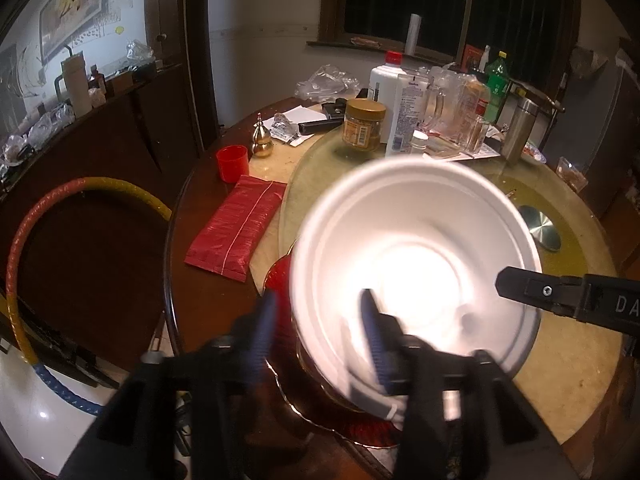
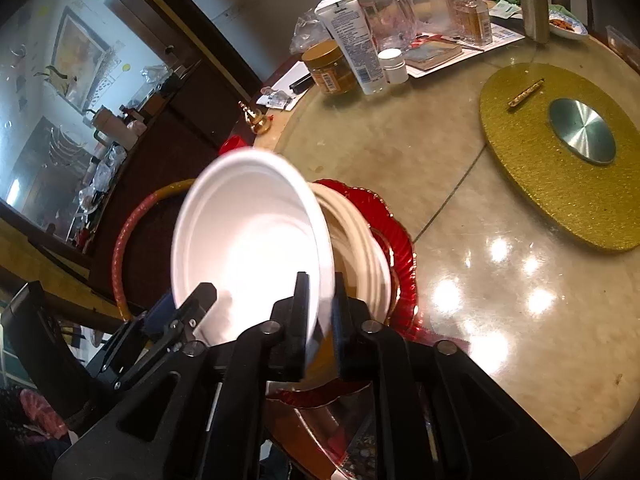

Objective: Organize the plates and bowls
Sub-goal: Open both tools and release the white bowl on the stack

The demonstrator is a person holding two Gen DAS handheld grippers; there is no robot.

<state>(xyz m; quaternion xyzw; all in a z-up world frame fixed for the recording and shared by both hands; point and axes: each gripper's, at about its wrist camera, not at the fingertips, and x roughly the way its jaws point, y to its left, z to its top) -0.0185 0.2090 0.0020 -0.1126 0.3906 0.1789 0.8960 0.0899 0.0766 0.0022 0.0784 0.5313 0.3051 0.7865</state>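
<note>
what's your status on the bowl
Left tool open, straddling bowl rim. Right tool open around opposite rim. Bowl tilted over plates on red platter. Nothing blocking.

The left wrist view is taken from just behind the left gripper, angled downward across the round table toward the far window. The right wrist view is taken from behind the right gripper, likewise angled downward and very near. The white bowl, the red plate and the peanut butter jar are shared by both views
</note>
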